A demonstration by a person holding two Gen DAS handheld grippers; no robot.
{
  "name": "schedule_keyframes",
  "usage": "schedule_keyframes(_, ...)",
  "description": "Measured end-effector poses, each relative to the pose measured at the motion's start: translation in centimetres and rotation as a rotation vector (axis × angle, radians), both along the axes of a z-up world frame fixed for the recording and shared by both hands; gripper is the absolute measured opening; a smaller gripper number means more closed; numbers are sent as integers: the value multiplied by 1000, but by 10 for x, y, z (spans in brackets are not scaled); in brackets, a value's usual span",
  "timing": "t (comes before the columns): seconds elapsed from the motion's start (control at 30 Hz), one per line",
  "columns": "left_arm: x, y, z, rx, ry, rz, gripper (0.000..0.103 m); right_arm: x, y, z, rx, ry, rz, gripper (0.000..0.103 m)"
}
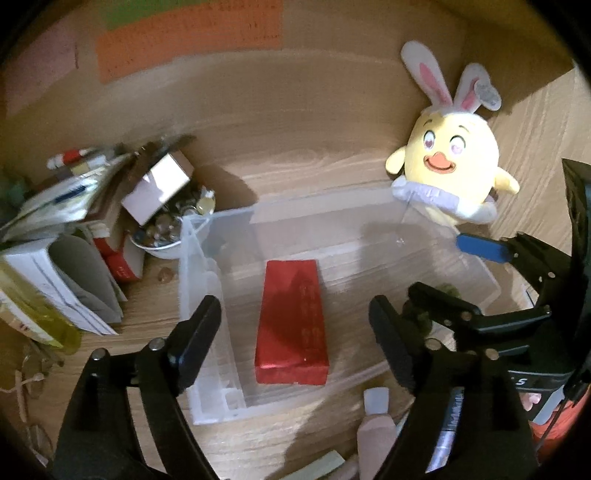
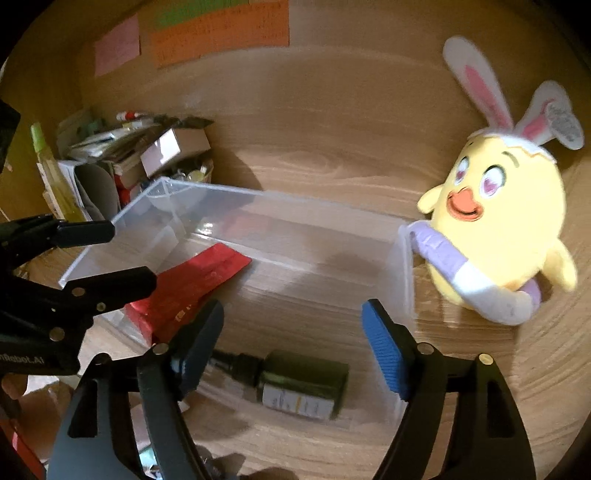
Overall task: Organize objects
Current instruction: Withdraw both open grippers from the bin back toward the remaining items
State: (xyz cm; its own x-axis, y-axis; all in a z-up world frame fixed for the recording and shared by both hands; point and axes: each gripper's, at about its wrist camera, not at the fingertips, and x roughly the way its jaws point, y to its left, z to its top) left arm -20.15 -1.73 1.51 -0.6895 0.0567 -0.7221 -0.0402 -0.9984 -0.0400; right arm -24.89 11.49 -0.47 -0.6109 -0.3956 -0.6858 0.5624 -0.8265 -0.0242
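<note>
A clear plastic bin [image 1: 207, 302] [image 2: 258, 206] sits on the wooden desk. Inside it lie a red box [image 1: 291, 321] [image 2: 192, 284] and a dark green bottle with a white label [image 2: 299, 384]. My left gripper [image 1: 295, 332] is open and empty above the bin, over the red box. My right gripper [image 2: 295, 347] is open and empty above the bottle; it also shows in the left wrist view [image 1: 443, 266] at the bin's right side. A yellow chick plush with rabbit ears [image 1: 454, 162] [image 2: 498, 229] leans at the bin's far right corner.
A pile of books, papers and a small cardboard box [image 1: 92, 221] [image 2: 122, 162] stands left of the bin, with a white bowl of small items [image 1: 162, 236]. Coloured paper sheets [image 1: 192, 37] [image 2: 221, 33] hang on the back wall. Small tubes [image 1: 376, 424] lie near the front edge.
</note>
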Motion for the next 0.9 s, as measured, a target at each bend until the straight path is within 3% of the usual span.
schedule_keyframes(0.1,13,1,10,-2,33,14,95,12,9,10,-11,33,-12,84)
schedule_keyframes(0.37,49,-1,22,-15,85,30,97,40,33,25,-45,57,-14,85)
schedule_keyframes(0.9,112,-10,-1,-6,48,67,97,103,62,15,-88,48,-3,85)
